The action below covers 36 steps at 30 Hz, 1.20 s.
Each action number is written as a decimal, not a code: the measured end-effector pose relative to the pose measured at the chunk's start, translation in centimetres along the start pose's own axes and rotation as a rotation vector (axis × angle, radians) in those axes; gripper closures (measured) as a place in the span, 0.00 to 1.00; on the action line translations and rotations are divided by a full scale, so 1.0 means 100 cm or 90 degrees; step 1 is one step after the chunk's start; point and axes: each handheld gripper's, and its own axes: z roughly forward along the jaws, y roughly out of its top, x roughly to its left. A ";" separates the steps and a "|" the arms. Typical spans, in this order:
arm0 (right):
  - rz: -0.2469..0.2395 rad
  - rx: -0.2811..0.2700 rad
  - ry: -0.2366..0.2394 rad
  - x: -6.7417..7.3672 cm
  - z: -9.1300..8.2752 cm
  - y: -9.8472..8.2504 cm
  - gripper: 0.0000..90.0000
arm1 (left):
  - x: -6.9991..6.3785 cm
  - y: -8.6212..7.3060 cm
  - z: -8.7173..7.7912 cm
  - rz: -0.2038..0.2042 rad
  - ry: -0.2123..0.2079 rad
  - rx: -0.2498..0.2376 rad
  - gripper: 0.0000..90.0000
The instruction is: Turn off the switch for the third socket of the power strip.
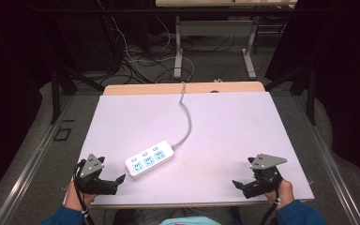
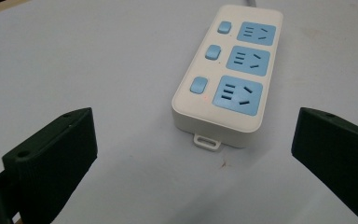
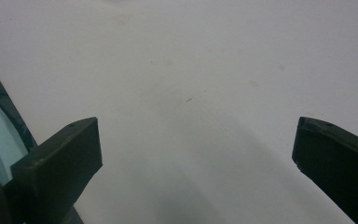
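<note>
White sheeting is covering the bench [image 1: 225, 126], cables tangling on the floor behind. Power strip [image 1: 149, 160] is lying near-left, no readable writing, facing the released left claw [image 1: 120, 180]; right claw [image 1: 238, 184] is gaping too.

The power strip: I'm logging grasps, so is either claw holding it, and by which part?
Nothing is held. The left claw is open with the power strip lying ahead of it, untouched; the right claw is open over bare table.
</note>
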 end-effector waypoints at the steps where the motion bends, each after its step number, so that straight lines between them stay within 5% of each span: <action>1: 0.000 0.000 0.000 0.000 0.000 0.000 0.01 | 0.000 0.000 0.000 0.004 0.000 0.003 0.00; 36: 0.004 0.012 0.002 0.001 0.003 -0.001 0.00 | 0.002 0.014 0.000 -0.008 0.007 -0.017 0.00</action>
